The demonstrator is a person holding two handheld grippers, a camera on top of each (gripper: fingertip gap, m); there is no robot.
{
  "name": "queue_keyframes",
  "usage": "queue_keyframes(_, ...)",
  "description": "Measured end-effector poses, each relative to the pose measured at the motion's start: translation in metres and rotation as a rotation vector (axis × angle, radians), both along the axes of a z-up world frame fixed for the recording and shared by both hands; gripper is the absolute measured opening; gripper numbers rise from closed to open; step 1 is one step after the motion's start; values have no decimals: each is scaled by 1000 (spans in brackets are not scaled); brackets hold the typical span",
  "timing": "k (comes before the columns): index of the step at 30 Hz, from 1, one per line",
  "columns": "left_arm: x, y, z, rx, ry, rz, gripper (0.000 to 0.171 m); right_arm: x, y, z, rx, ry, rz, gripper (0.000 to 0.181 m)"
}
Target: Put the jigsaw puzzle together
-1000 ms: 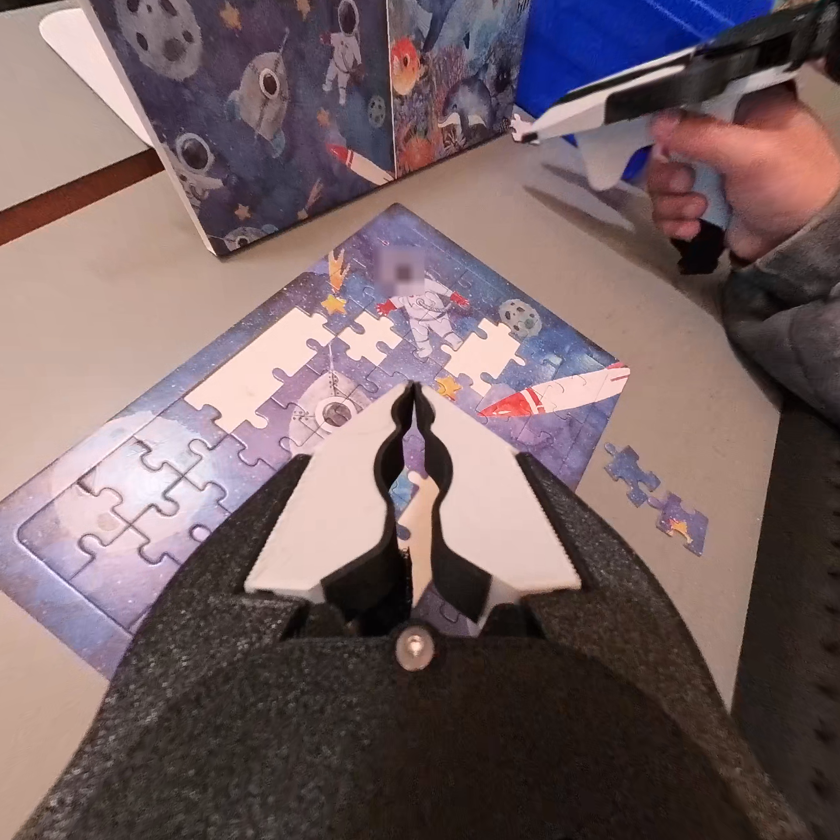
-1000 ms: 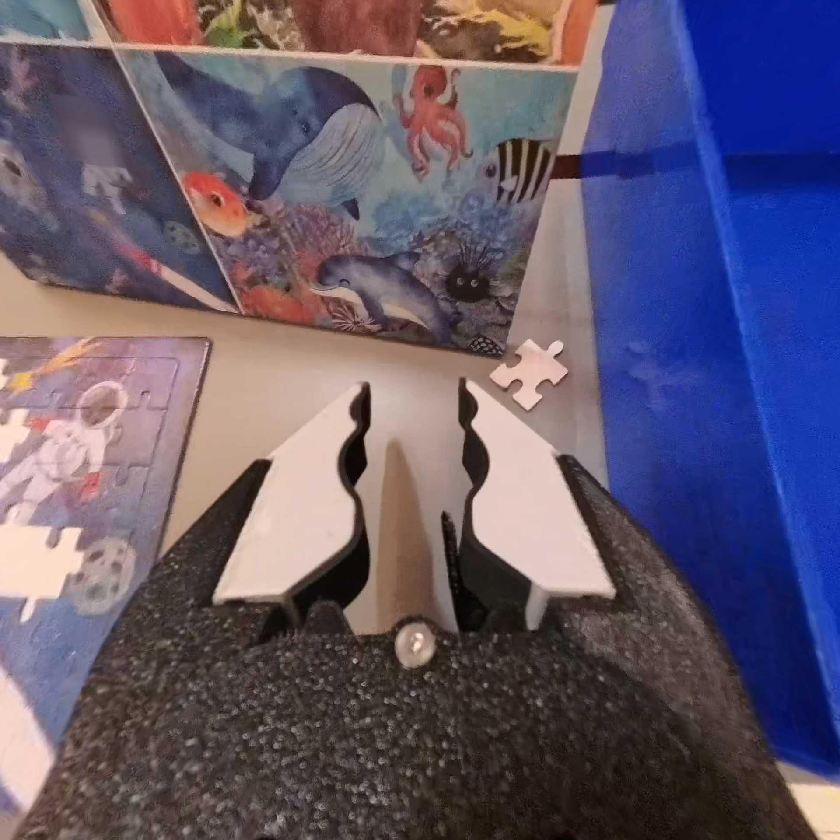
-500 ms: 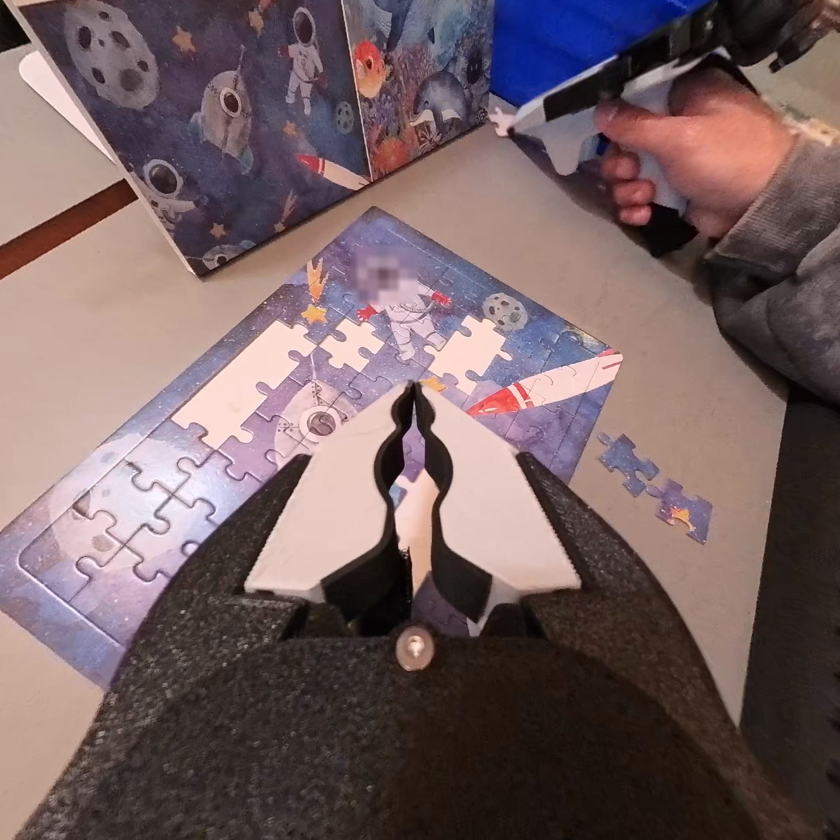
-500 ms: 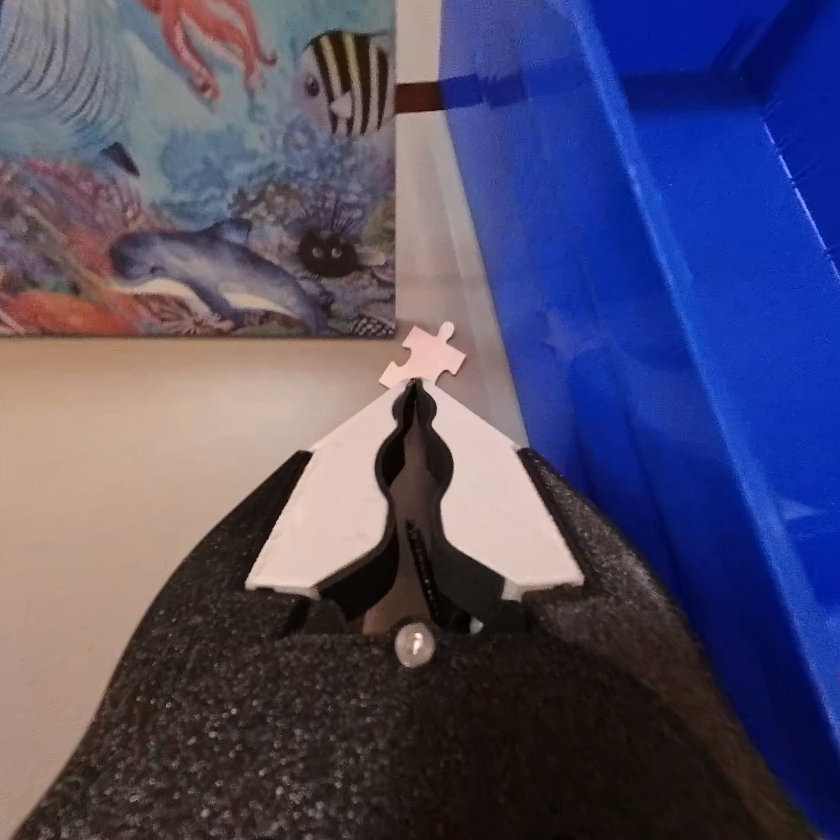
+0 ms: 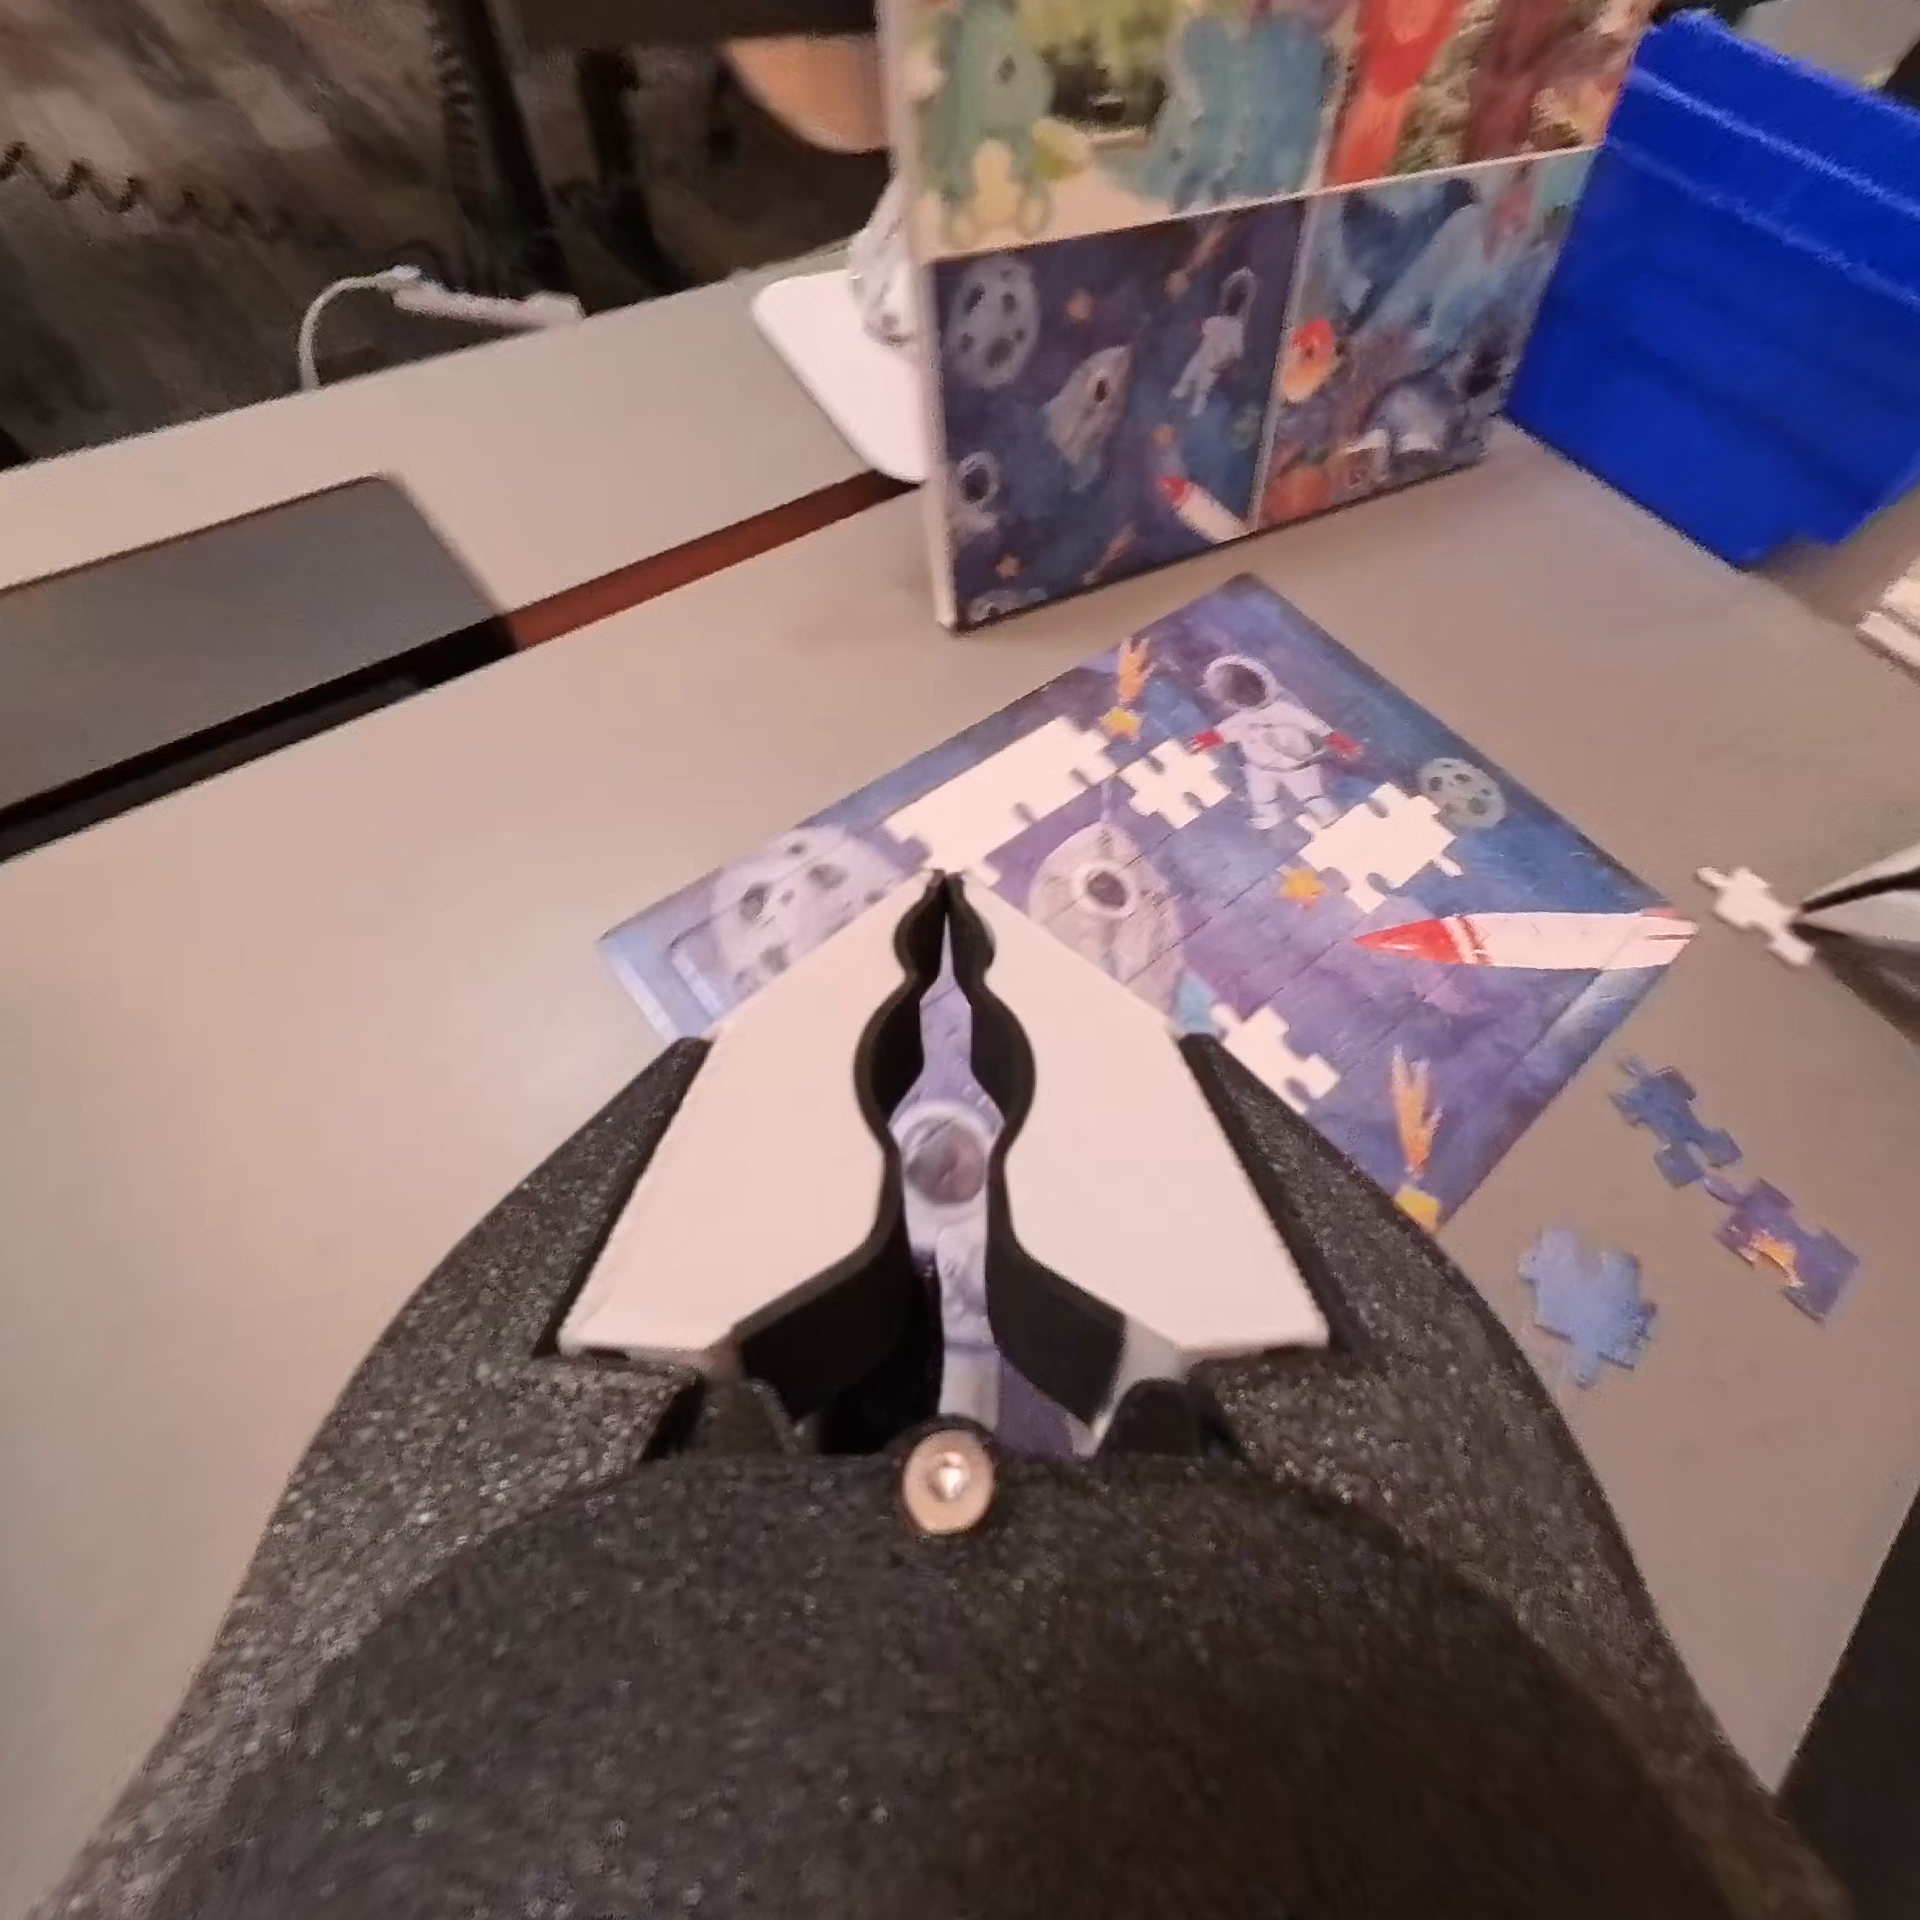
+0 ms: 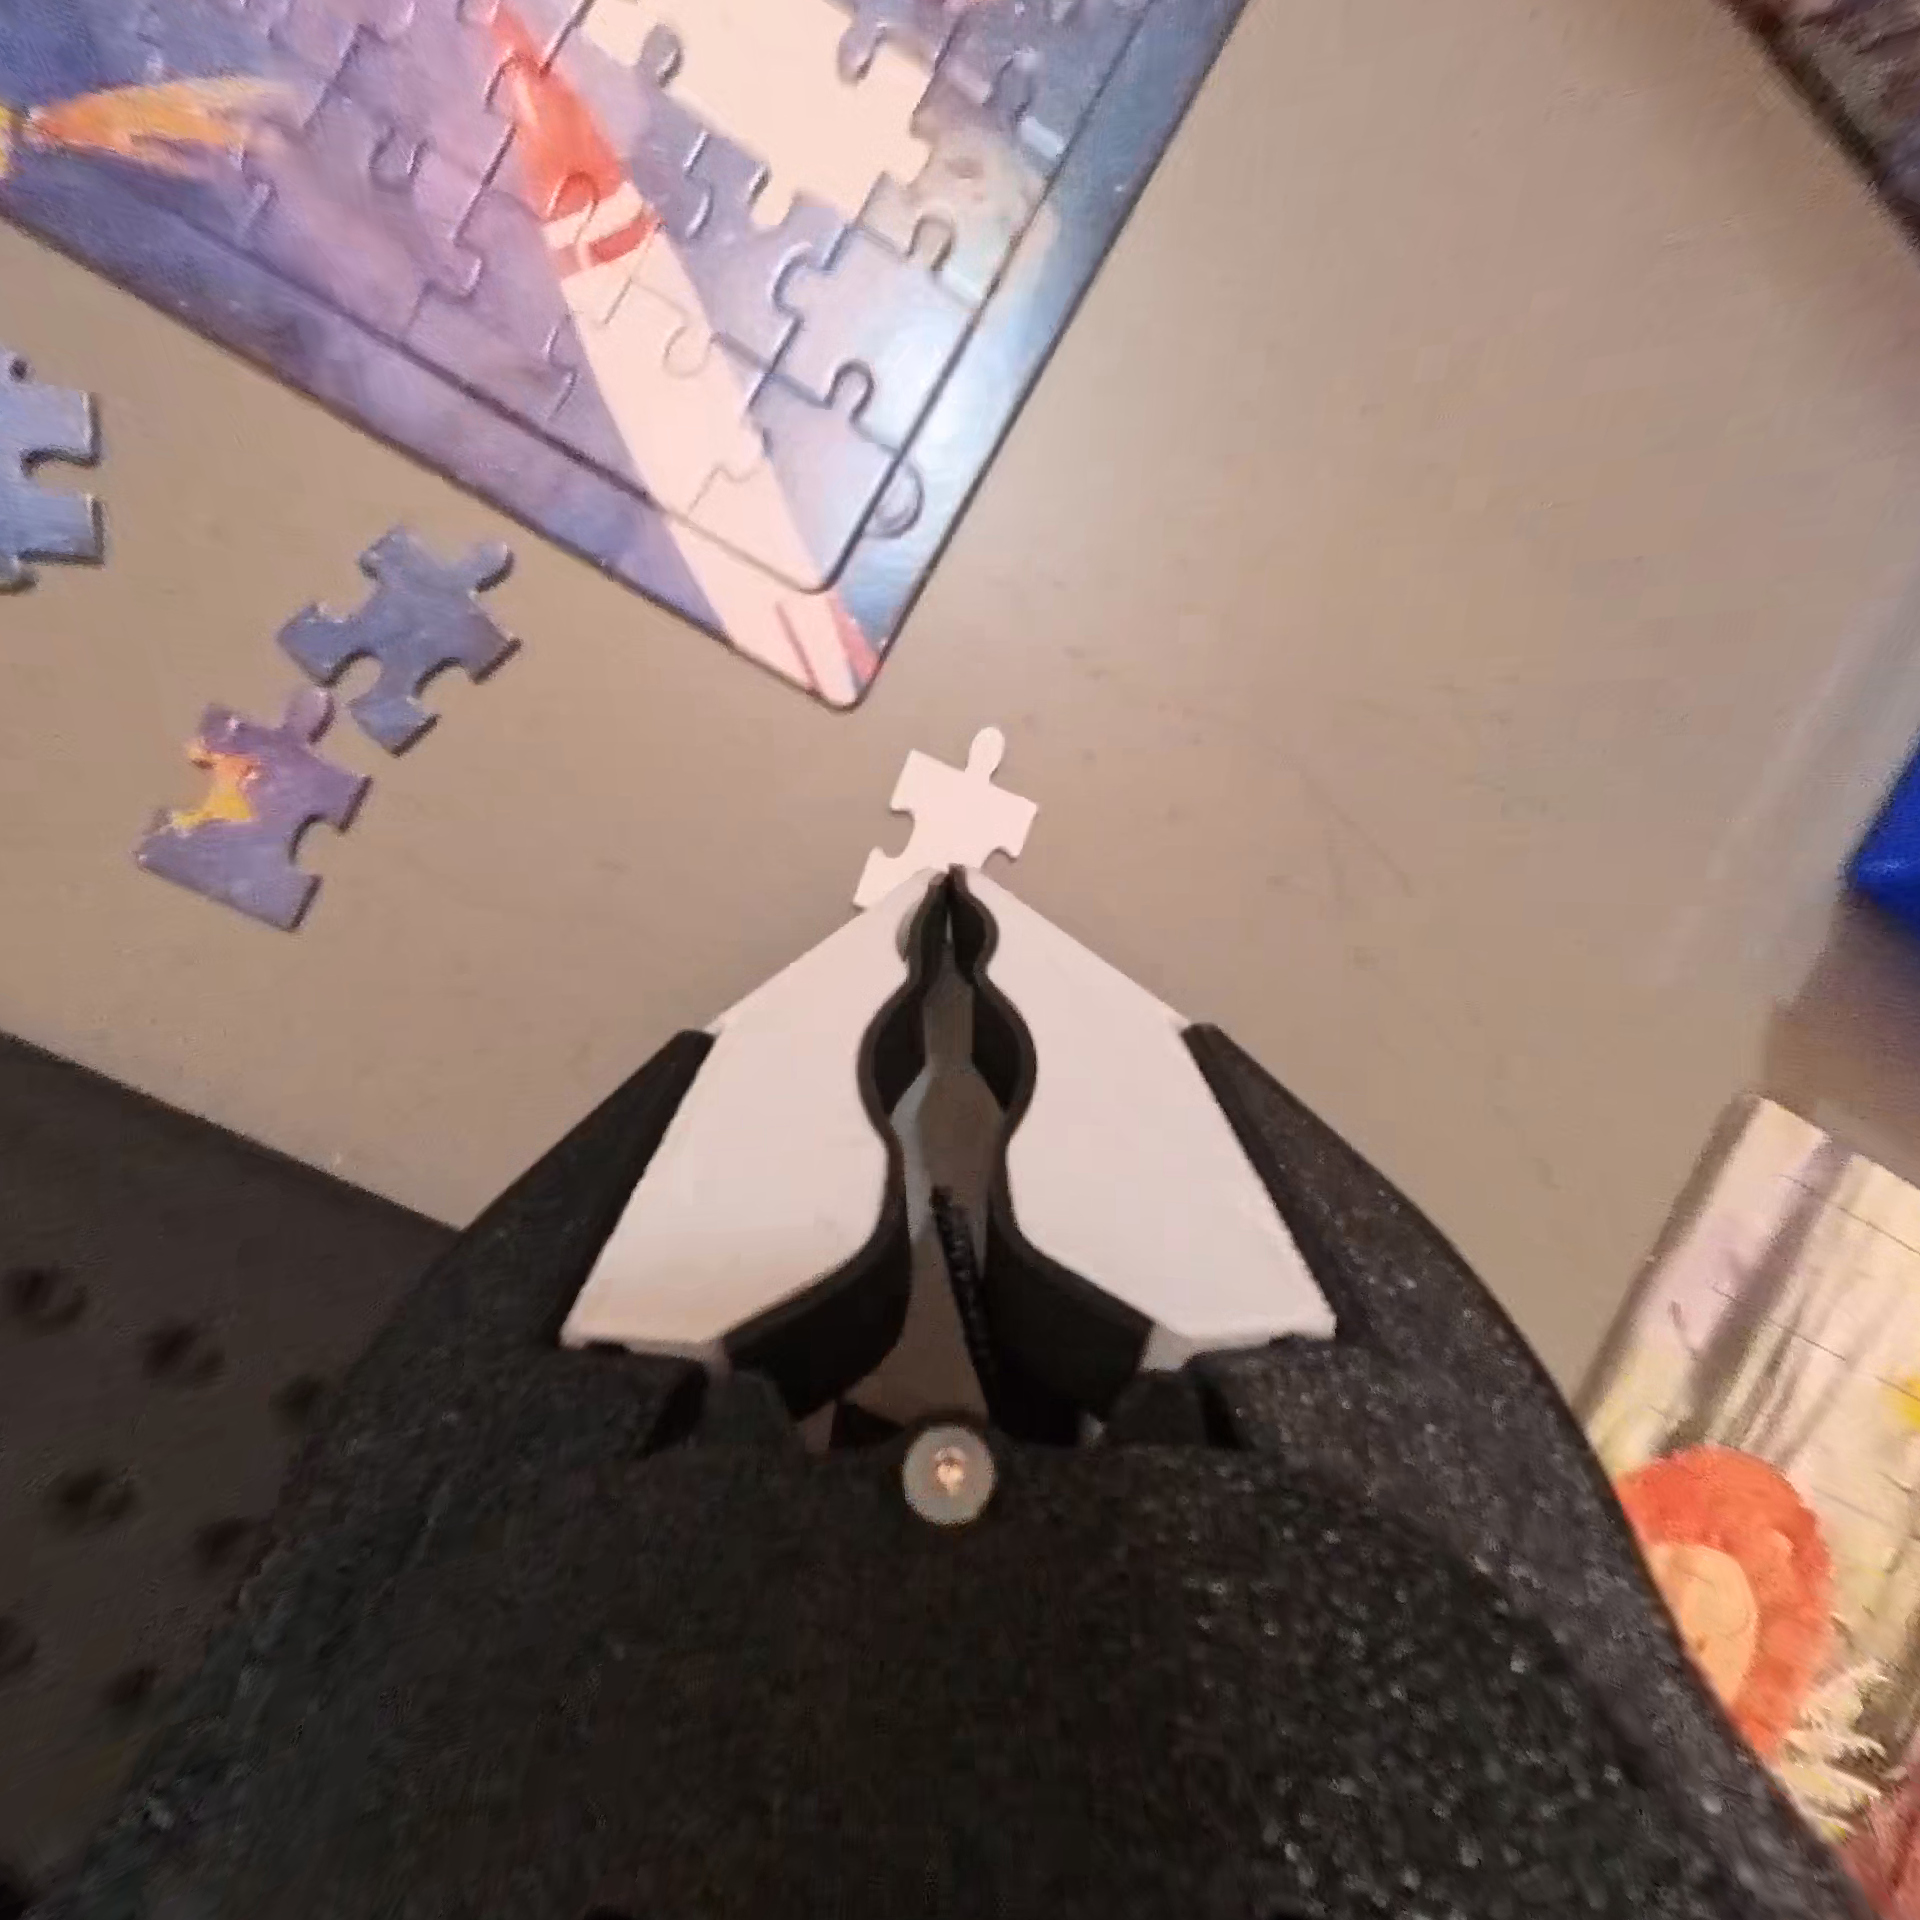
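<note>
The left gripper hangs over the left part of the space puzzle board, its jaws pressed together with nothing seen between the tips. The board lies flat on the grey table, with white gaps where pieces are missing. Off the board's right edge lie 3 loose blue pieces, picture side up. Farther right, the right gripper is clamped on the edge of a white-backed puzzle piece, held just off the board's right corner, above the table. The puzzle box stands behind the board.
</note>
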State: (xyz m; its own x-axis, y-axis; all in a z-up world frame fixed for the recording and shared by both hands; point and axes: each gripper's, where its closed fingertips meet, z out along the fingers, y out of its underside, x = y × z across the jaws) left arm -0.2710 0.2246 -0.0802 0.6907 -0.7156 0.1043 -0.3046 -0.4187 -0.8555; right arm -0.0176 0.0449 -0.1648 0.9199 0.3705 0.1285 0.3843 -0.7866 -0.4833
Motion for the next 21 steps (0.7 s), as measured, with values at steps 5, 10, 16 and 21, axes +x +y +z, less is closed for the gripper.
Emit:
queue_keyframes(5,-92,-44,-7,5,140,200,7,-39,30,62,194,402,52,11)
queue_keyframes(10,-152,-116,-24,-116,75,296,29,-84,45,85,319,708,160,33)
queue_keyframes(16,-152,-144,-39,-82,82,269,36,-84,57,83,530,574,191,25)
queue_keyframes(21,-139,-107,-56,-131,180,165,35,-71,56,84,529,622,150,22)
